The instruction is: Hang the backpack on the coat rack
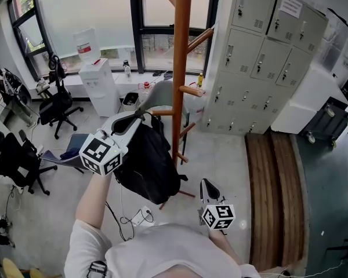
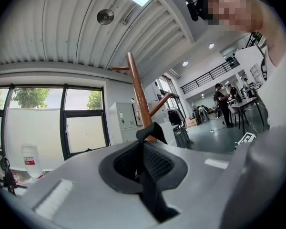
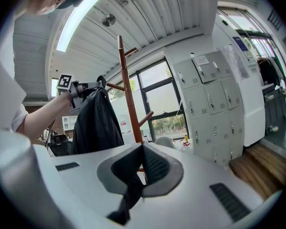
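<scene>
We've got the tall wooden coat rack (image 1: 181,68) out in the middle of the room, and the black backpack (image 1: 148,161) dangles clear of the floor just left of its pole, close beside a short left-hand peg (image 1: 162,113). Our left gripper (image 1: 140,115) has its jaws pinched tight on the bag's thin top loop (image 2: 150,130), while the right gripper (image 1: 207,187) waits near us, jaws together on nothing. The danger as we see it: the heavy bag swings, the narrow loop misses the peg or slides out of the pinch, and down it goes.

The floor (image 1: 220,155) bears the coat rack (image 1: 181,68), lockers (image 1: 261,57) and office chairs (image 1: 58,106).
</scene>
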Demonstrator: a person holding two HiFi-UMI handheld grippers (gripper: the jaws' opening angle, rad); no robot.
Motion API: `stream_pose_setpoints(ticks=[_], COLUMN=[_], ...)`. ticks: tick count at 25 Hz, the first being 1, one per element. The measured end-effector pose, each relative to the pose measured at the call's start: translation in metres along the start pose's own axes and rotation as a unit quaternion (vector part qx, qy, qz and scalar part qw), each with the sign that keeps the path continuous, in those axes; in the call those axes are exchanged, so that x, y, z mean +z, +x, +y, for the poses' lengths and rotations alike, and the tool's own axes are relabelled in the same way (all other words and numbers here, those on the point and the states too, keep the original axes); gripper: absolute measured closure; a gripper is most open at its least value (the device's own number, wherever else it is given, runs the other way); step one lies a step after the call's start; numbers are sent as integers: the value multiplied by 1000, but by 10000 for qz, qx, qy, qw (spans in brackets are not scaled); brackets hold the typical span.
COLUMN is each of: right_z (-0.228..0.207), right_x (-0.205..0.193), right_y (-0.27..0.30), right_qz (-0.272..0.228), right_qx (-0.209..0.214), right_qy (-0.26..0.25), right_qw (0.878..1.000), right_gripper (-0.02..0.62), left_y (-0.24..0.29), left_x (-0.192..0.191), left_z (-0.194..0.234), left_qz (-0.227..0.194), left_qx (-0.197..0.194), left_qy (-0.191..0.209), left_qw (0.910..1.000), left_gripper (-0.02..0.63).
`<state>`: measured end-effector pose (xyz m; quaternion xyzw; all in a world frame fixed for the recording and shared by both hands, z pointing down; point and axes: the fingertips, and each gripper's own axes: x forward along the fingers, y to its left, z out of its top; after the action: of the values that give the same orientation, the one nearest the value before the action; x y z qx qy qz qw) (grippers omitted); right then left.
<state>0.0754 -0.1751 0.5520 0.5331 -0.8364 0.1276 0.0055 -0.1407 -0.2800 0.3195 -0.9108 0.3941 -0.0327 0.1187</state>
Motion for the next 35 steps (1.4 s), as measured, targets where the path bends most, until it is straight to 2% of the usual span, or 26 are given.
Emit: stream_pose_setpoints(ticks=[4, 12, 21, 35], right_z=[-4, -8, -12, -19], right_x=[-2, -6, -8, -14], right_y=[0, 3, 3, 2], right_qz=[3, 22, 74, 146], right_qx=[-59, -114, -189, -279], right_qy=[37, 81, 7, 45], right_qw=[10000, 9999, 9998, 9995], right_gripper=[588, 588, 588, 588], left_y=[9, 25, 37, 51], left_x=[-2, -10, -41, -50], left_z=[7, 15, 10, 5], left_qz=[-8, 61, 350, 332], left_qx=[-35, -128, -298, -481], left_qy=[-145, -117, -337, -418], left_qw=[9999, 9998, 9984, 9974], left_gripper=[584, 584, 583, 580])
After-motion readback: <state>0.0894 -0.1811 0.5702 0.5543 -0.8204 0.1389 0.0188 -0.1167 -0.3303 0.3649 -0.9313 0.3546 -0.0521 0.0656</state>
